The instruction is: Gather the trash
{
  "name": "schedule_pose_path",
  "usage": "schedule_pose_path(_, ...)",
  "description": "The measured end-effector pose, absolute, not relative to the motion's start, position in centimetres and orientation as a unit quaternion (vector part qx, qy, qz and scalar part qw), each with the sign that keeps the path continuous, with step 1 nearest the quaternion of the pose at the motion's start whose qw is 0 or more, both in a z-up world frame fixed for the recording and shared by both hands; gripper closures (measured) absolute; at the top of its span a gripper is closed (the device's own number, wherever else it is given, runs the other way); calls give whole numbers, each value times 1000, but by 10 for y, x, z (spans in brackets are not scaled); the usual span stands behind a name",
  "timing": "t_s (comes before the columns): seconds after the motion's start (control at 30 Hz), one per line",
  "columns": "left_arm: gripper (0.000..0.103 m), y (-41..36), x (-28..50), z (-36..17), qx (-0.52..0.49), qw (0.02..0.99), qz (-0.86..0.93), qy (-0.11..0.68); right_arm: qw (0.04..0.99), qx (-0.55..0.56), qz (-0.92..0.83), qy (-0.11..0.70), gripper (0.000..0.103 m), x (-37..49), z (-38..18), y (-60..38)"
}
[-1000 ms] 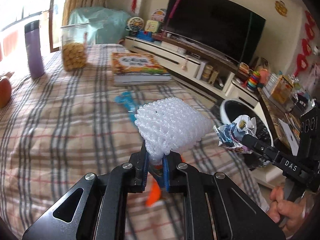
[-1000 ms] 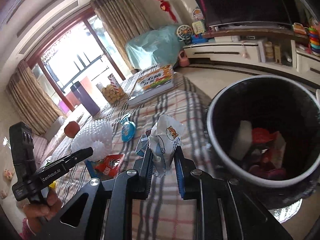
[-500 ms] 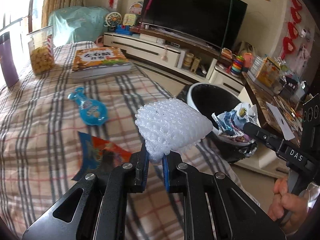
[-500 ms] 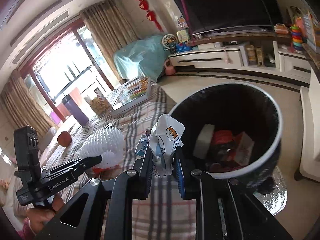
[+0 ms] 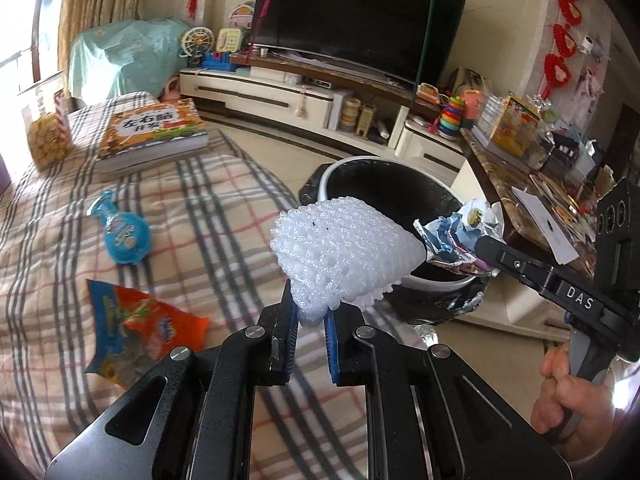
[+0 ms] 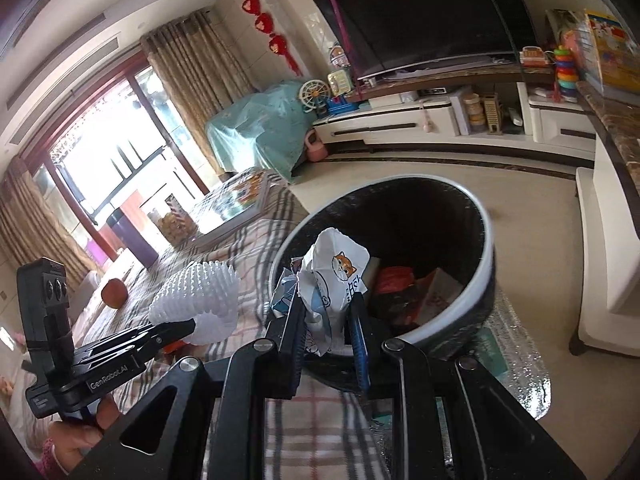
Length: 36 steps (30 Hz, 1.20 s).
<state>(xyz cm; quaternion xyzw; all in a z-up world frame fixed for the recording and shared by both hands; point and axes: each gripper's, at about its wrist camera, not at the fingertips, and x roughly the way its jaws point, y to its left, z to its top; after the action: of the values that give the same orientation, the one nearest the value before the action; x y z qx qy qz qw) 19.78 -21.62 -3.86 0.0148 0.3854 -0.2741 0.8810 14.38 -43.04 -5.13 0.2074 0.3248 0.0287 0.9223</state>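
I have the left hand-held gripper (image 5: 310,312) clamped on the foam net (image 5: 344,256) and the right hand-held gripper (image 6: 326,316) on a crumpled wrapper (image 6: 334,272), both carried to the bin (image 6: 476,296) for dropping.

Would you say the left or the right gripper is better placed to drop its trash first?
Right: its crumpled wrapper seems over the bin; the left's foam net is short of the rim.
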Motion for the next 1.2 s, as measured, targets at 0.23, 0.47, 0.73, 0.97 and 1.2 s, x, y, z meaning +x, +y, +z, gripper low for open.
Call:
schedule_pose_path(0.23, 92, -232, 196, -37, 24, 879, -284, 384, 923, 210, 20, 321, 82, 140, -51, -442)
schedule_pose_path(0.47, 92, -244, 200, -34, 33, 877, -291, 381, 924, 214, 14, 317, 82, 140, -51, -448)
schedule_pose_path(0.73, 92, -259, 201, -32, 45, 876, -298, 377, 924, 216, 10, 315, 82, 138, -50, -456)
schedule_pose_path(0.97, 92, -272, 202, -30, 53, 875, -303, 374, 925, 215, 9, 314, 82, 138, -50, -457)
schedule_pose_path(1.2, 92, -279, 203, -31, 59, 874, -304, 375, 927, 208, 10, 313, 82, 143, -46, -461)
